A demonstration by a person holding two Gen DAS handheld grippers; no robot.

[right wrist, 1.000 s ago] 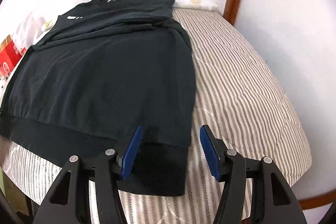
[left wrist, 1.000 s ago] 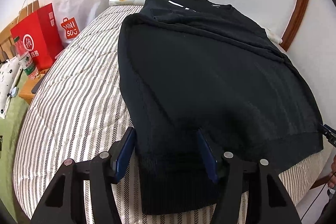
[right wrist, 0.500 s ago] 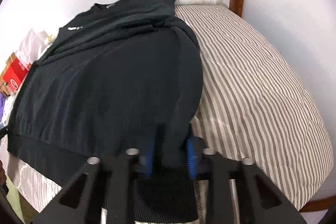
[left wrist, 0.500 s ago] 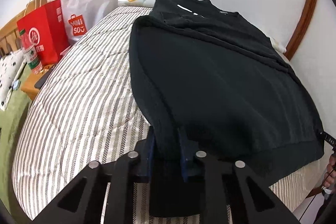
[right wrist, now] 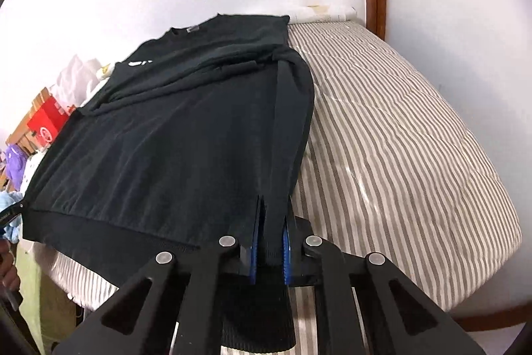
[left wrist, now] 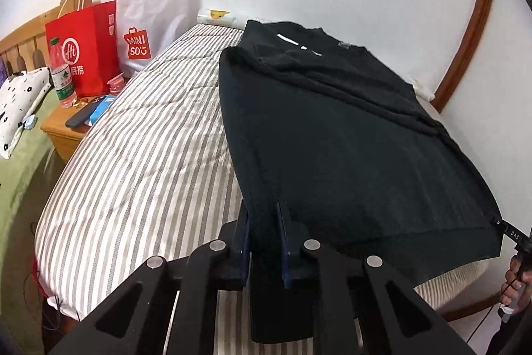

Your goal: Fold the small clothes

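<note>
Both tools, left [left wrist: 264,235] and right [right wrist: 270,242], pinch the black sweater's [left wrist: 332,135] near hem on a striped bed [left wrist: 139,155]; shopping bags [left wrist: 86,45] stand far left.

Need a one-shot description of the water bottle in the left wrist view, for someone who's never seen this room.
Start at the striped bed and look off its left side to the small wooden nightstand. The water bottle stands upright there, in front of the red paper bag. It is the only clear plastic item with a green cap and green label; its neighbours are bags and a dark phone.
</note>
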